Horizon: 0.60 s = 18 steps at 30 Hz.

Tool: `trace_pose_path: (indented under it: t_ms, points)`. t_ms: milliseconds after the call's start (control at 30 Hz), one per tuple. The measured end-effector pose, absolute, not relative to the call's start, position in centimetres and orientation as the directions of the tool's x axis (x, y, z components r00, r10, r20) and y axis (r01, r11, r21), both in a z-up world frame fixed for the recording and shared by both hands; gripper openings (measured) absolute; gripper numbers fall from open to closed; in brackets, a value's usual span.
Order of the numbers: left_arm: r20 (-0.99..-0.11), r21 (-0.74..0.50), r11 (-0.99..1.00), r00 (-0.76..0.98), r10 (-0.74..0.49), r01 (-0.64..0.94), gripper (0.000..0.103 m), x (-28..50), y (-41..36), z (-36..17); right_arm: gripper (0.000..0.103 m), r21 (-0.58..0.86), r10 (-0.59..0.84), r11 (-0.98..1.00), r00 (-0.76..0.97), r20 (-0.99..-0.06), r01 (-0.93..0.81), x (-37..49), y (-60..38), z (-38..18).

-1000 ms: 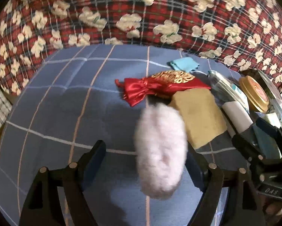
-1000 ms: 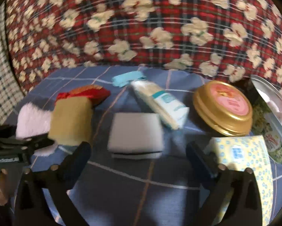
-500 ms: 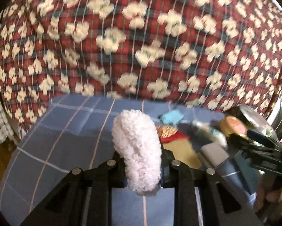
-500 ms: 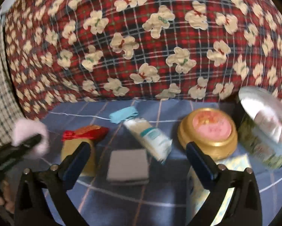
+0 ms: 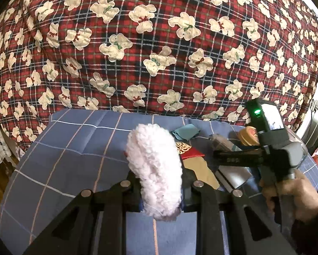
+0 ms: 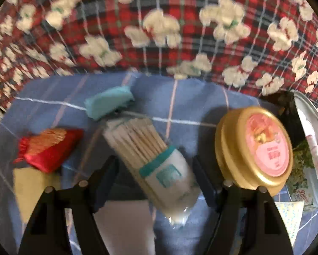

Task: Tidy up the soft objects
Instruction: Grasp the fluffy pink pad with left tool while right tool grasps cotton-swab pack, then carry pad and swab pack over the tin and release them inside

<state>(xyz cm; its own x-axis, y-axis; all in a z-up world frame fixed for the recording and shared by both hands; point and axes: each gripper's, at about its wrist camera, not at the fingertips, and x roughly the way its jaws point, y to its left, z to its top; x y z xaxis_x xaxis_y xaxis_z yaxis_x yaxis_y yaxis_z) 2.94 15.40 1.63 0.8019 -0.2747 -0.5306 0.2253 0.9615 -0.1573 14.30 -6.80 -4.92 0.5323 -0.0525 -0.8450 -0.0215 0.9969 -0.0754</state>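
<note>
A fluffy white pad (image 5: 153, 161) is held off the blue checked cloth (image 5: 74, 148), with my left gripper (image 5: 161, 191) shut on its lower half. My right gripper (image 6: 156, 170) points down over a clear pack of cotton swabs (image 6: 150, 155). Its jaws are closing with the pack between them, and the fingertips (image 6: 108, 170) stand just clear of its sides. A red satin pouch (image 6: 48, 148), a tan square (image 6: 31, 184), a teal folded cloth (image 6: 108, 103) and a grey pad (image 6: 125, 223) lie around the pack.
A gold round tin with a pink lid (image 6: 256, 146) stands right of the swabs, beside an open printed tin (image 6: 307, 131) and a yellow tissue pack (image 6: 290, 216). A red plaid quilt with bears (image 5: 159, 42) rises behind. A person's hand (image 5: 290, 193) holds the right gripper.
My left gripper closed on the fluffy pad and lifted it off the cloth. The right gripper moved from over the grey pad to over the swab pack, and its jaws narrowed.
</note>
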Motion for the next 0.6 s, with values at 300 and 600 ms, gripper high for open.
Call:
trace_pose_path:
  t_ms: [300,600]
  points:
    - [-0.525,-0.164,0.968,0.813,-0.251,0.192,0.025,3.3,15.9,1.3,0.04,-0.052,-0.029,0.998,0.607,-0.794,-0.02,12.8,-6.7,-3.5]
    - [-0.458,-0.171,0.969,0.856,-0.241,0.181,0.025,2.8,15.8,1.5,0.039,0.152,0.222,0.974,0.837,-0.5,-0.168,4.6,-7.6,4.8]
